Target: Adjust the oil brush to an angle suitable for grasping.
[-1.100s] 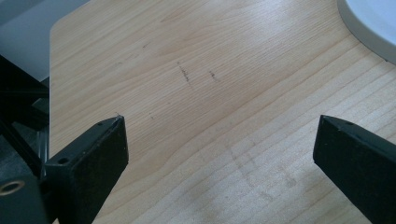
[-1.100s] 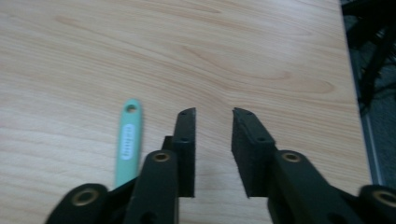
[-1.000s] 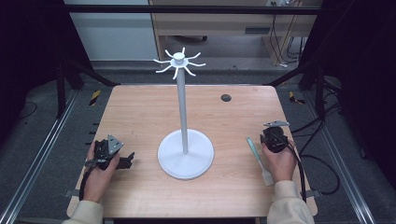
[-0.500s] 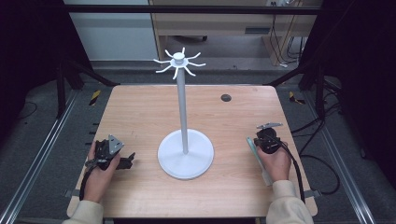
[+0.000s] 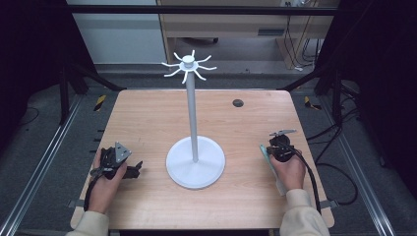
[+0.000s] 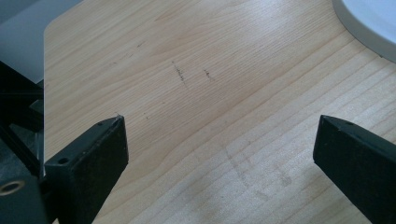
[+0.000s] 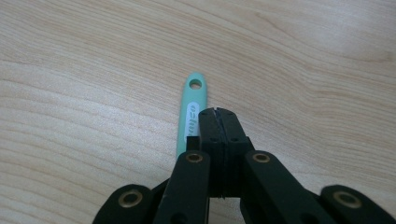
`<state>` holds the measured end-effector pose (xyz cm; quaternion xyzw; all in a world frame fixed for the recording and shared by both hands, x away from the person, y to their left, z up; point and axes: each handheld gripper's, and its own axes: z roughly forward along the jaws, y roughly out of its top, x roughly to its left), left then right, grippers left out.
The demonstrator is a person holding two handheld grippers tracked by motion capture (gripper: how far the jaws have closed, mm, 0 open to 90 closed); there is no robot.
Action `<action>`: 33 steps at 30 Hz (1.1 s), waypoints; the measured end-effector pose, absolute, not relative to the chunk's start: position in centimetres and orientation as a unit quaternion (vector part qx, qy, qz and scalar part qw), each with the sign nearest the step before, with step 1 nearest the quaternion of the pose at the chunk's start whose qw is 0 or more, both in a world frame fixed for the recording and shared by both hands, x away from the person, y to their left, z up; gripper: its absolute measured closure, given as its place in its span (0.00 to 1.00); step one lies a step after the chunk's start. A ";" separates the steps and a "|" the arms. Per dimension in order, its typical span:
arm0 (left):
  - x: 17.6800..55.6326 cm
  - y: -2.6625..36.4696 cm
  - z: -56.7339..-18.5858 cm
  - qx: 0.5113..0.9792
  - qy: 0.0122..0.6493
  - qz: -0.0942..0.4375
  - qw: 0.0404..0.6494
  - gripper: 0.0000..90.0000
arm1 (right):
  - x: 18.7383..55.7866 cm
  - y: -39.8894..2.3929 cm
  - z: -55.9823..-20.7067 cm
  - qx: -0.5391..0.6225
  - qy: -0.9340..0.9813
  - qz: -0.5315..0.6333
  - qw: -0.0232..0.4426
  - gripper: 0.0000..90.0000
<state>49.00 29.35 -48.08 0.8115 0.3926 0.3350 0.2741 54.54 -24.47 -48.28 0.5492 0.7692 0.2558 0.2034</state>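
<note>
Left tool [image 5: 134, 169] rests on table [image 5: 147, 118] at near left, jaws spread wide over bare wood, nothing between them

Right tool [image 7: 218, 114] at near right, jaws pressed together, empty; mint-green handle [image 7: 189, 119] with hang hole lies flat just beside them, not gripped

White hook stand [image 5: 194, 147] upright at table centre; hole in handle likely meant for one of its top hooks
</note>
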 end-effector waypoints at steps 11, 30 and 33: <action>49.0 29.2 -48.1 0.813 0.390 0.334 0.274 0.03 | 54.5 -24.2 -48.3 0.540 0.777 0.264 0.186 1.00; 49.0 29.2 -48.1 0.815 0.387 0.334 0.272 0.03 | 52.6 -20.9 -48.0 0.463 0.834 0.274 0.123 1.00; 49.0 29.2 -48.1 0.815 0.387 0.334 0.272 0.03 | 52.2 -20.3 -48.0 0.452 0.842 0.270 0.116 1.00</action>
